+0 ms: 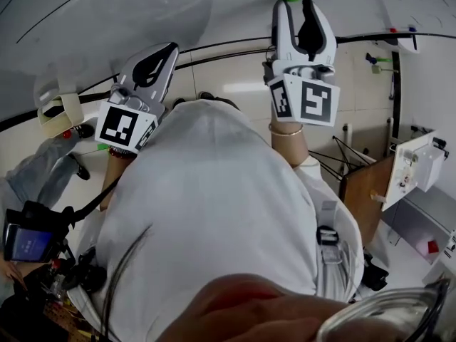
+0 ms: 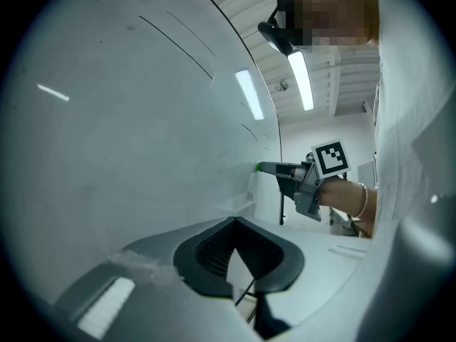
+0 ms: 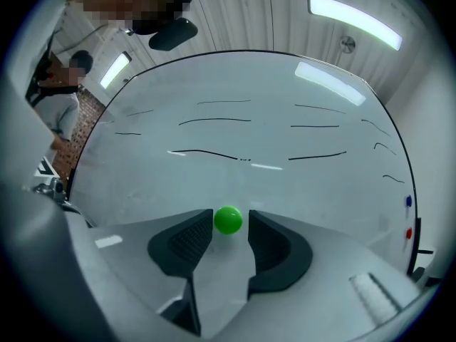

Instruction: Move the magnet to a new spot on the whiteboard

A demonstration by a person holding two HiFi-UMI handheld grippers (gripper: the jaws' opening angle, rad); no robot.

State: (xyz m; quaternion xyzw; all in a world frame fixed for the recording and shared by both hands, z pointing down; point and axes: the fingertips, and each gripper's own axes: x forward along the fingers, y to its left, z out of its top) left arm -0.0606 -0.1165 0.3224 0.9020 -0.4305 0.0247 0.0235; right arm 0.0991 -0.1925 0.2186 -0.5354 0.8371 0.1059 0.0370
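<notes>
Right gripper (image 1: 296, 3): jaws part-way apart, straddling the green magnet (image 3: 228, 219) at their tips. A thin gap shows on each side, so no grip yet. The magnet sits on the whiteboard (image 3: 249, 91), below the black pen lines (image 3: 214, 154), well clear of the right edge and, in the head view, not far above the bottom edge.

Left gripper (image 2: 234, 221): jaws closed tip to tip, nothing between them, held off to the side near the board.

Risks, as I judge them:
- The magnet is small, round and glossy. An off-centre squeeze could pop it out of the tips and skid it across the board, or drop it.
- Only the tips are on it (shallow bite), so lifting against the magnetic pull may strip it from the jaws.
- Sliding rather than lifting could smear the pen lines.

Containers: none in view that bear on the task. A red dot (image 3: 408, 232) and a blue dot (image 3: 407, 201) sit at the right edge; whether they are magnets I cannot tell
</notes>
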